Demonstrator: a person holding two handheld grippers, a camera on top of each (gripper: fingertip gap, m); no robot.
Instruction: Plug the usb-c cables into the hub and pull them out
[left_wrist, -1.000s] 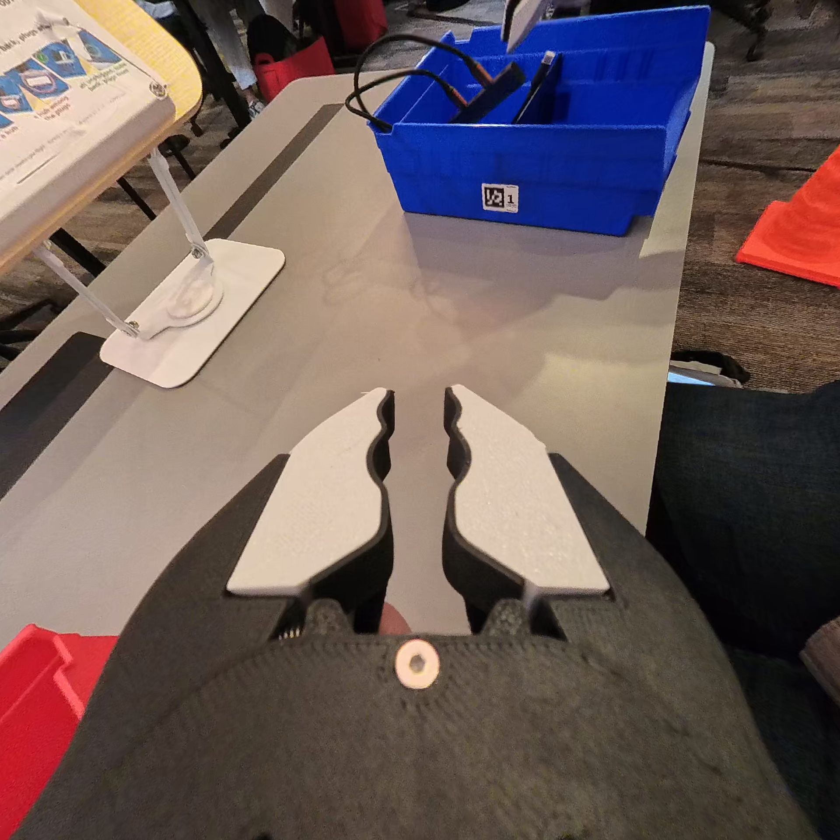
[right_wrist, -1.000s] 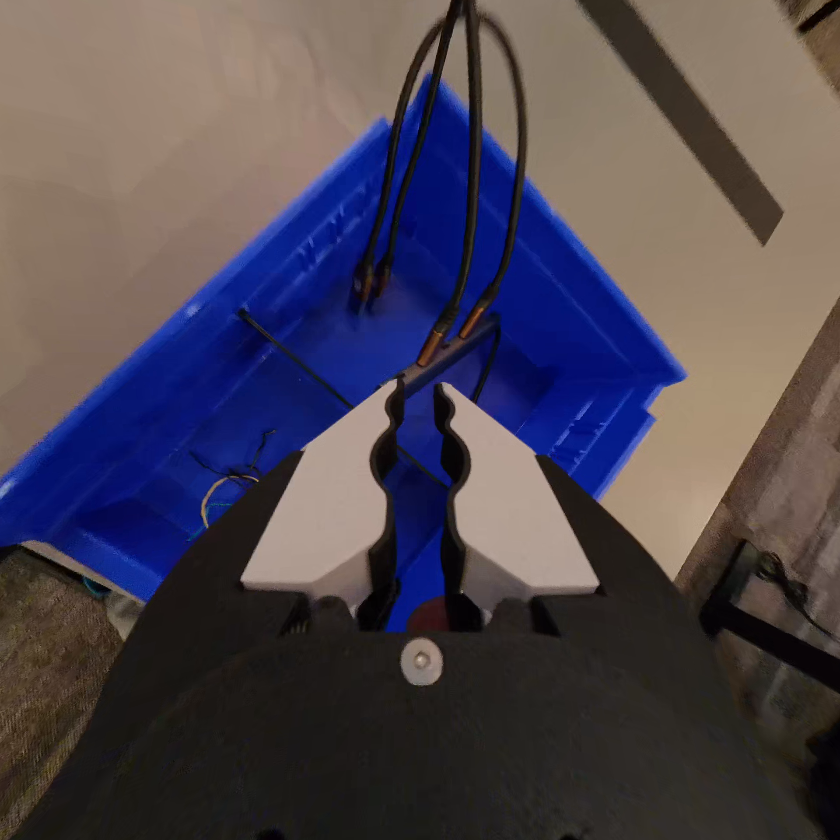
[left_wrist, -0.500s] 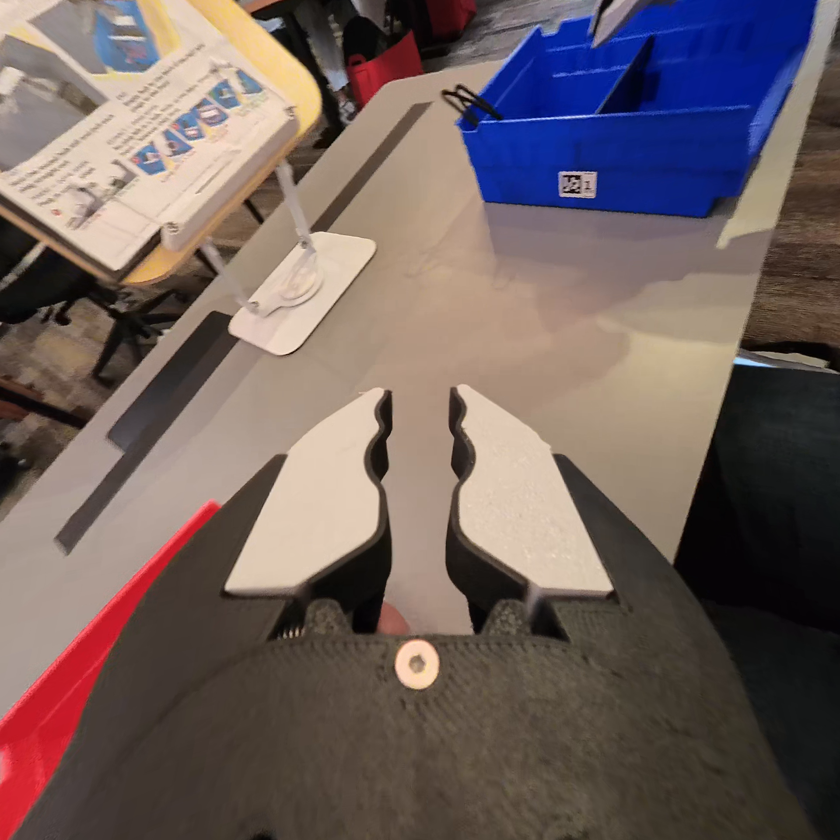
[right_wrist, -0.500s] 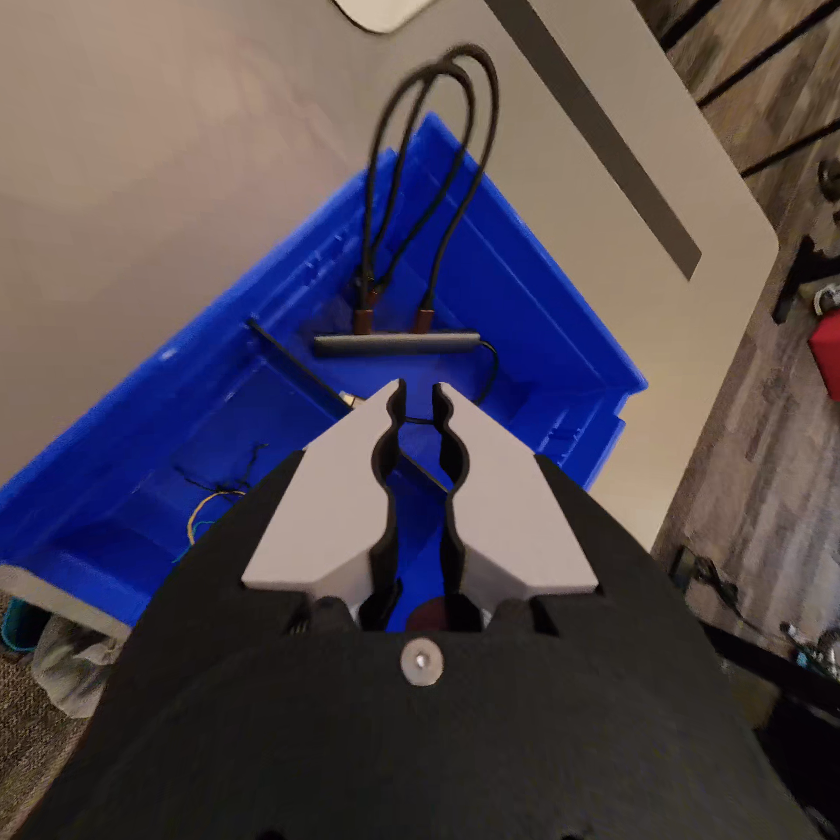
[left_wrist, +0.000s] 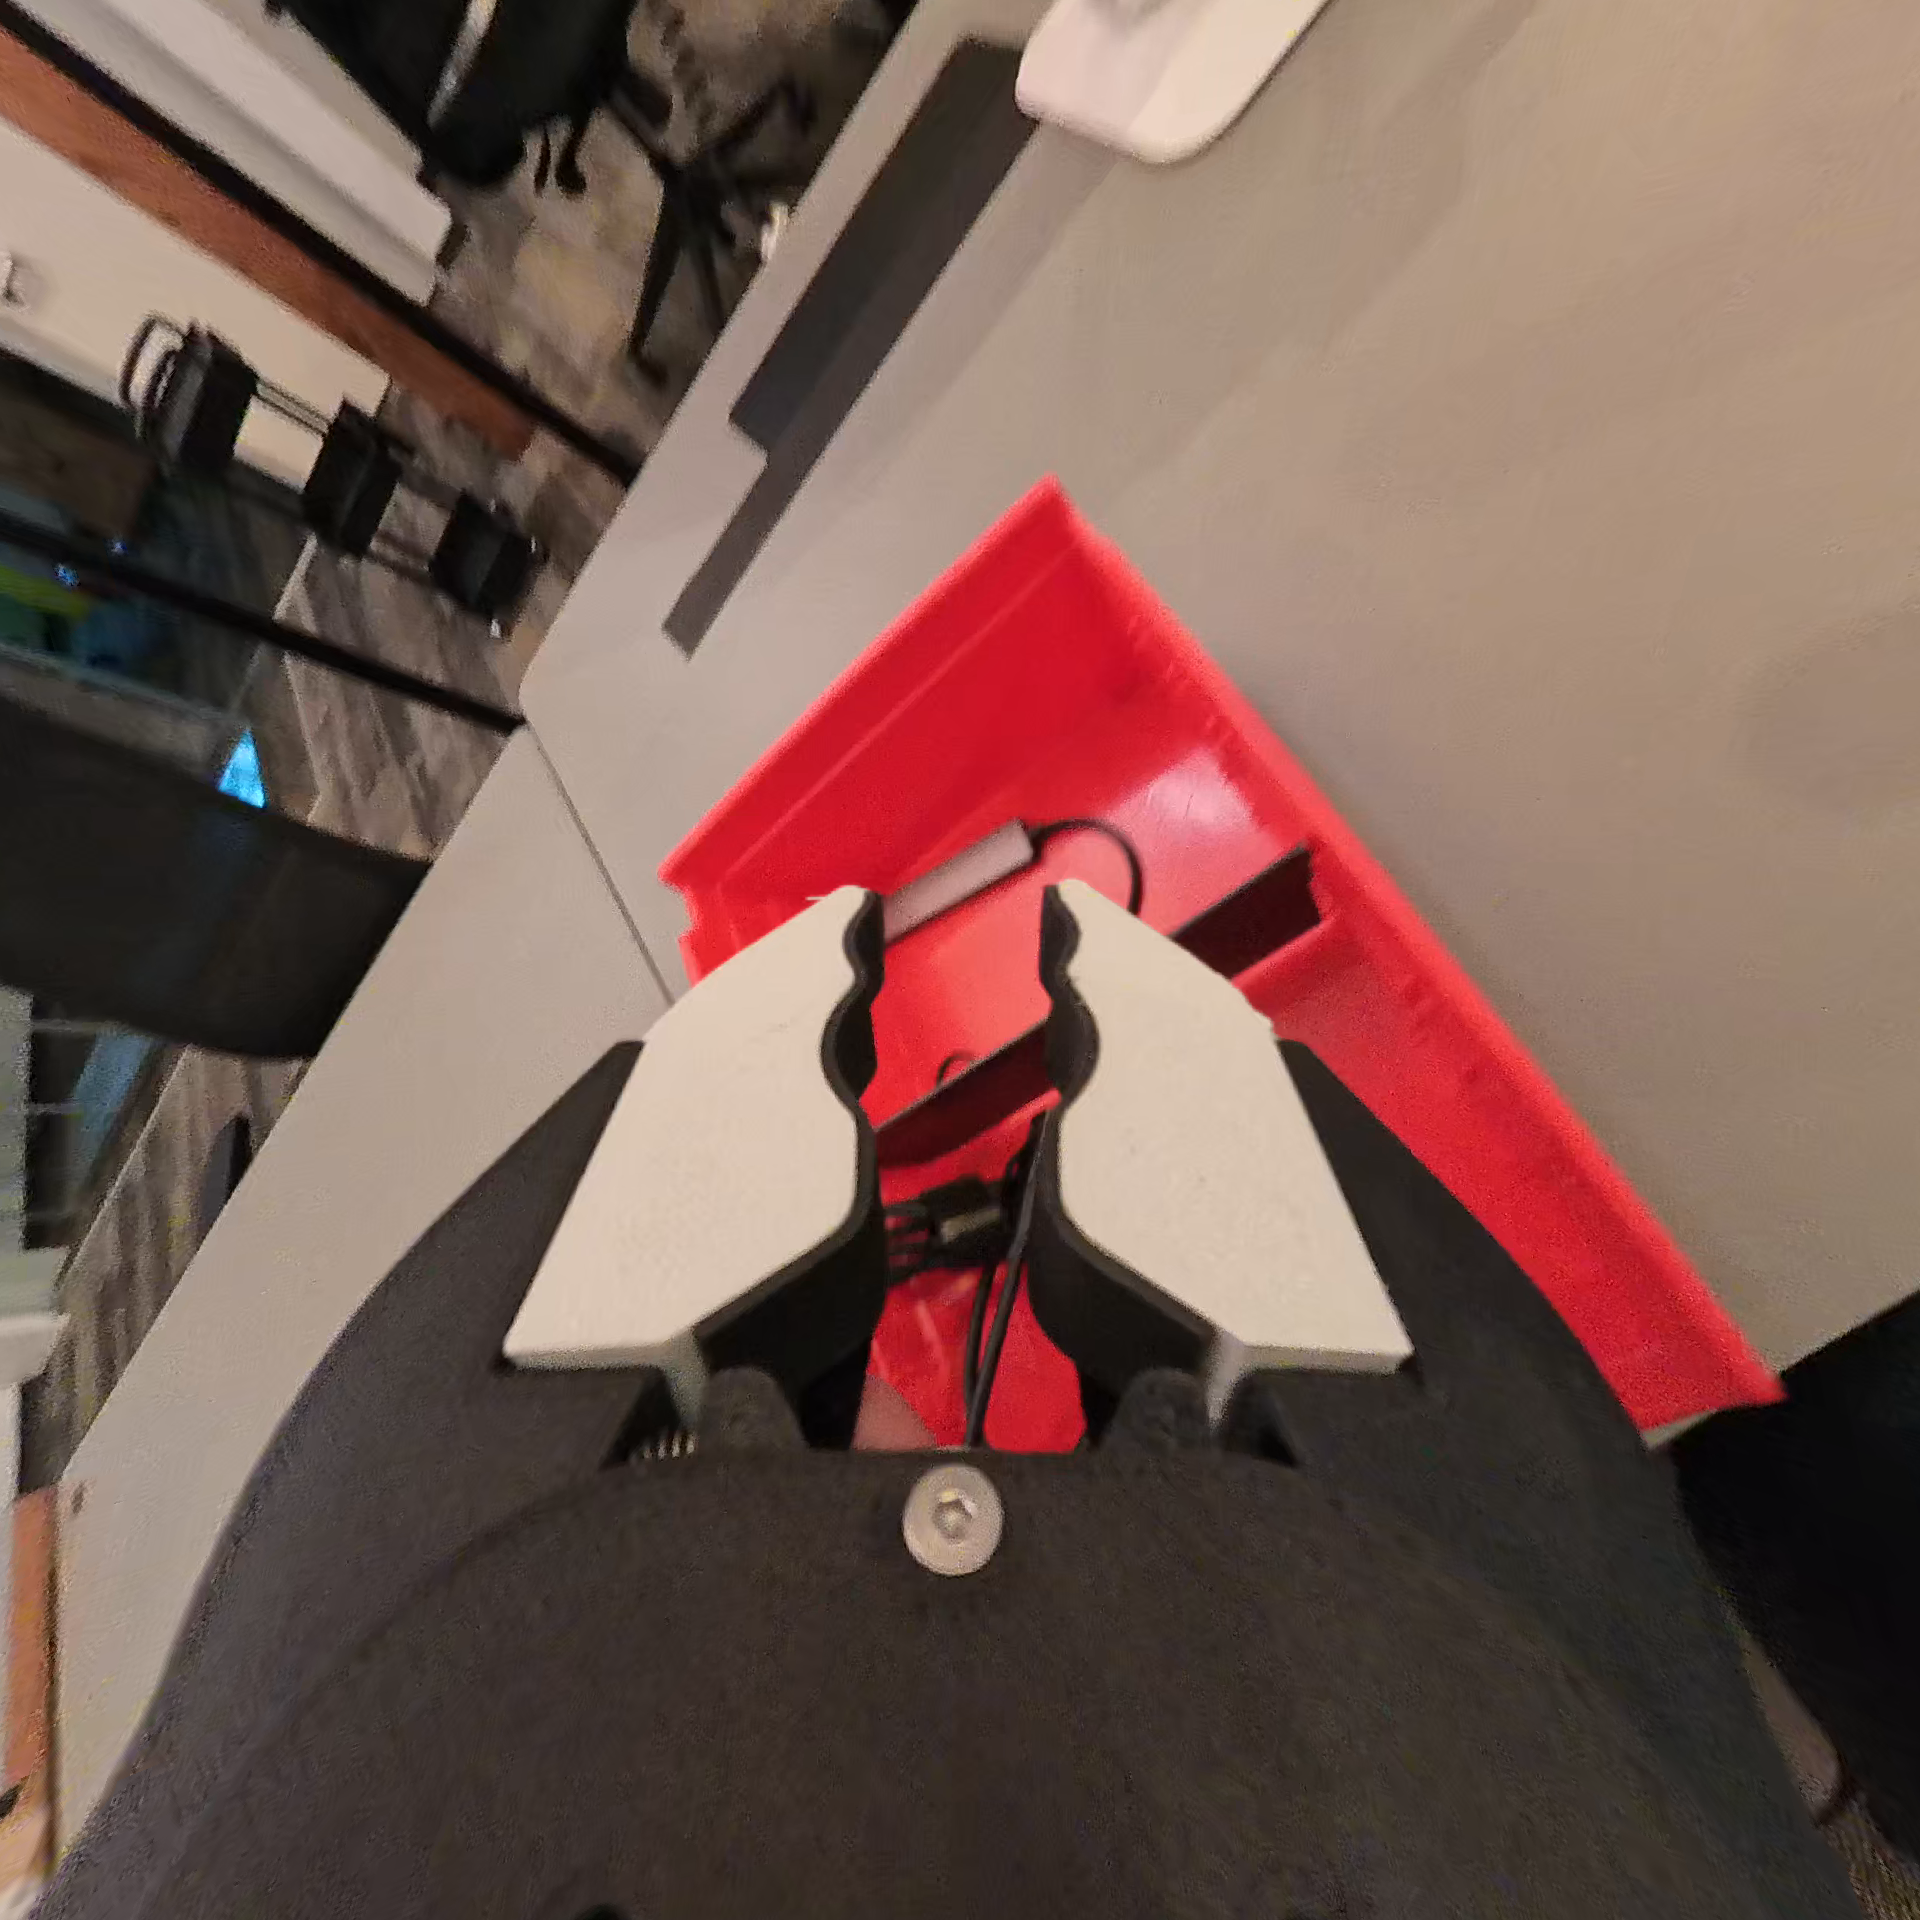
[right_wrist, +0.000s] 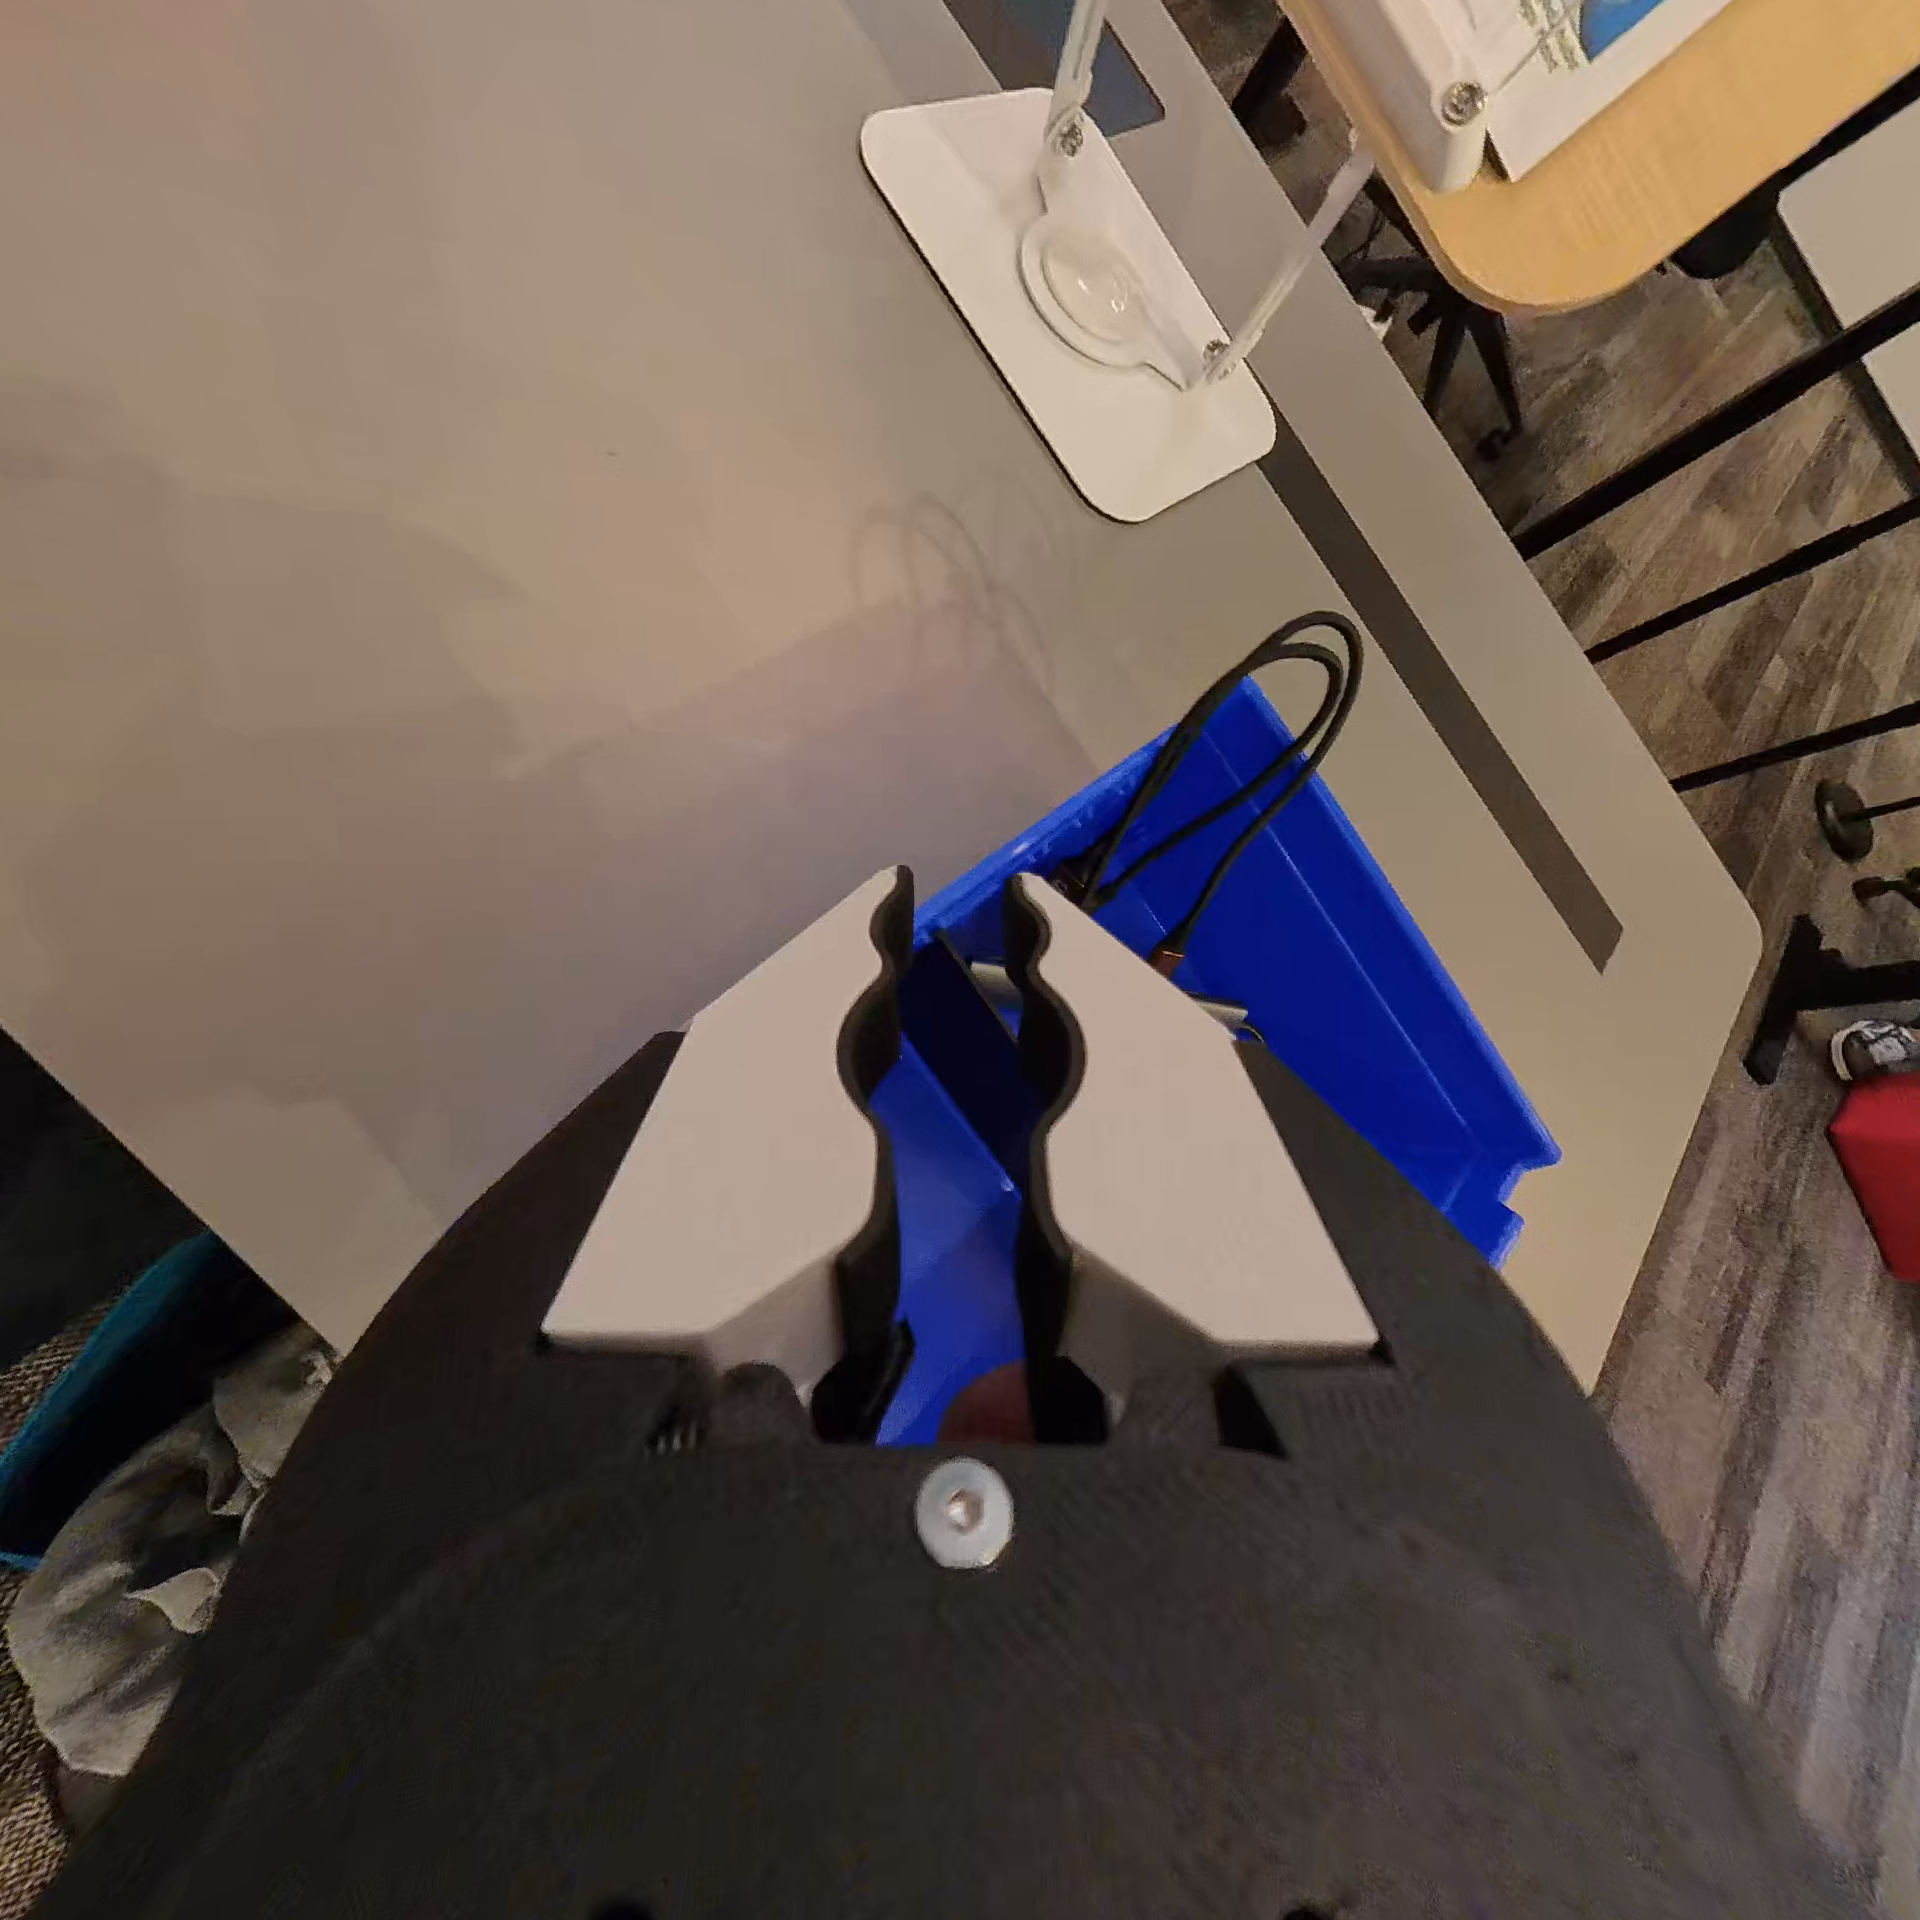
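Observation:
In the left wrist view a red bin (left_wrist: 1434, 1091) sits on the grey table (left_wrist: 1507, 468). A light grey hub (left_wrist: 971, 873) with a black cord (left_wrist: 1107, 847) lies in it, and more black cable (left_wrist: 951, 1226) lies nearer me. My left gripper (left_wrist: 958, 910) hovers over the bin, open and empty. In the right wrist view a blue bin (right_wrist: 1371, 997) holds another grey hub (right_wrist: 1224, 1014), mostly hidden behind my fingers. Black USB-C cables (right_wrist: 1283, 717) with copper plugs loop over the bin's far corner. My right gripper (right_wrist: 961, 885) is above the bin, slightly open and empty.
A white stand base (right_wrist: 1070, 301) sits on the table beyond the blue bin, holding a clipboard over a wooden table (right_wrist: 1621, 197). Dark strips (right_wrist: 1455, 707) run along the table's far edge. Chairs and floor lie beyond. A red divider (left_wrist: 1247, 920) crosses the red bin. My right fingertips sit around 55 centimetres from my left ones.
My left gripper has swung from facing the blue bin down over the red bin, and its jaws have opened wider. My right gripper has drawn back from the blue bin's hub.

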